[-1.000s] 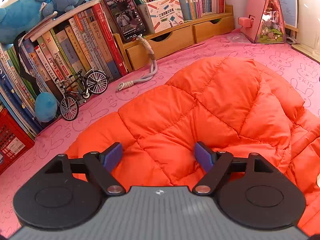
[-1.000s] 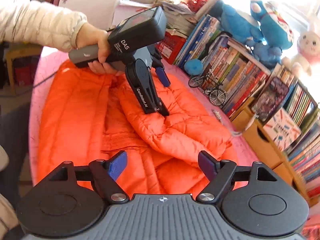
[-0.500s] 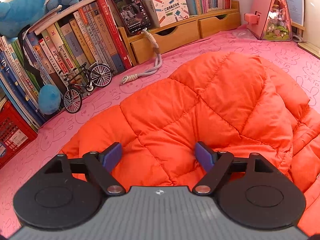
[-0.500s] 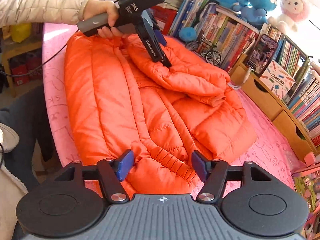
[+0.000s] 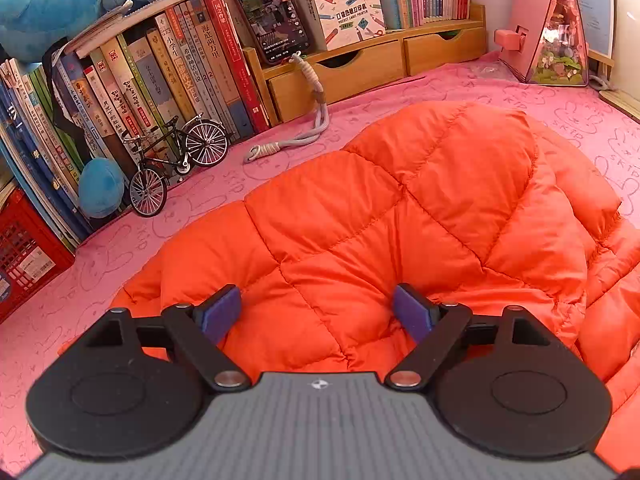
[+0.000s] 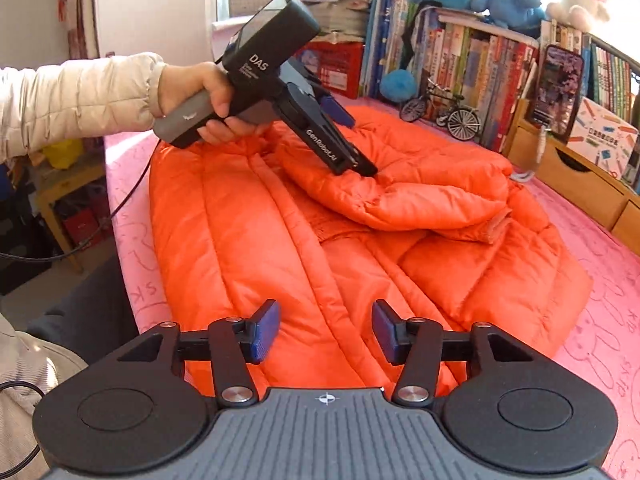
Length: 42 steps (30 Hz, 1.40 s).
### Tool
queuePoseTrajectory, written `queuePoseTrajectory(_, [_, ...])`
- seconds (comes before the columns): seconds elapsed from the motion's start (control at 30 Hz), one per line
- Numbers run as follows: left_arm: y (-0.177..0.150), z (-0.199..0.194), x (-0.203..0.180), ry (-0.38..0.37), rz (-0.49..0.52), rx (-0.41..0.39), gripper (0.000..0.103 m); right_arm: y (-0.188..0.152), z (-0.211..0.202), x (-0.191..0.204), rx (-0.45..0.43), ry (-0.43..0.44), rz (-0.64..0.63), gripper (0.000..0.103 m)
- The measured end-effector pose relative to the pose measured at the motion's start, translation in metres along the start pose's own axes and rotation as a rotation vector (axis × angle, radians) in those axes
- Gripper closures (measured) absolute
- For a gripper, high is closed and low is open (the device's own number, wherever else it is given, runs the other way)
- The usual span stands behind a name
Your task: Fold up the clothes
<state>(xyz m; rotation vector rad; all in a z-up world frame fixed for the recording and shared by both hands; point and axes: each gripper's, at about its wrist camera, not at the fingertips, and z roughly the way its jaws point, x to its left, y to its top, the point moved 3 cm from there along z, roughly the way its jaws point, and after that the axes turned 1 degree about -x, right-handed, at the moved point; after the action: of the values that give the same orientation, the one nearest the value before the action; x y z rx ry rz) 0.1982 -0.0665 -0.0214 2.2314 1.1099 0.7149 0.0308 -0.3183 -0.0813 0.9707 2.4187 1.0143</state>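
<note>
Hem of the orange jacket (image 6: pixel 320 264) lies directly under the right tool (image 6: pixel 325 334), whose jaws, just widened, stand apart with nothing pinched. The jacket's length runs away across the pink tabletop (image 6: pixel 600 300) toward the books (image 6: pixel 460 60). Farther off, the left tool (image 5: pixel 318 312), jaws apart and gripping nothing, presses its tips on the folded sleeve (image 6: pixel 420 184).
</note>
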Motion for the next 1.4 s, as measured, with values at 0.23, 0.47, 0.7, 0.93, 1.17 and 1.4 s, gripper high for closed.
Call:
queuePoseTrajectory(0.23, [-0.001, 0.002, 0.002, -0.007, -0.007, 0.012, 0.018, 0.019, 0.033, 0.033, 0.004, -0.112, -0.082, 0.092])
queuePoseTrajectory(0.47, [0.0, -0.004, 0.006, -0.022, -0.045, 0.016, 0.018, 0.04, 0.025, 0.018, -0.059, -0.323, -0.187, 0.095])
queuePoseTrajectory(0.7, [-0.005, -0.005, 0.008, -0.038, -0.051, -0.003, 0.017, 0.038, 0.034, -0.027, -0.035, -0.02, 0.055, 0.067])
queuePoseTrajectory(0.93, [-0.004, -0.002, 0.008, -0.051, -0.071, -0.005, 0.016, 0.052, 0.032, -0.048, 0.015, 0.113, 0.13, 0.004])
queuePoseTrajectory(1.17, [-0.003, -0.002, 0.009, -0.067, -0.078, -0.007, 0.016, 0.055, 0.043, -0.039, 0.088, 0.155, 0.057, 0.0])
queuePoseTrajectory(1.4, [-0.002, -0.001, 0.01, -0.069, -0.079, -0.004, 0.015, 0.048, 0.089, -0.032, 0.174, 0.108, 0.016, 0.007])
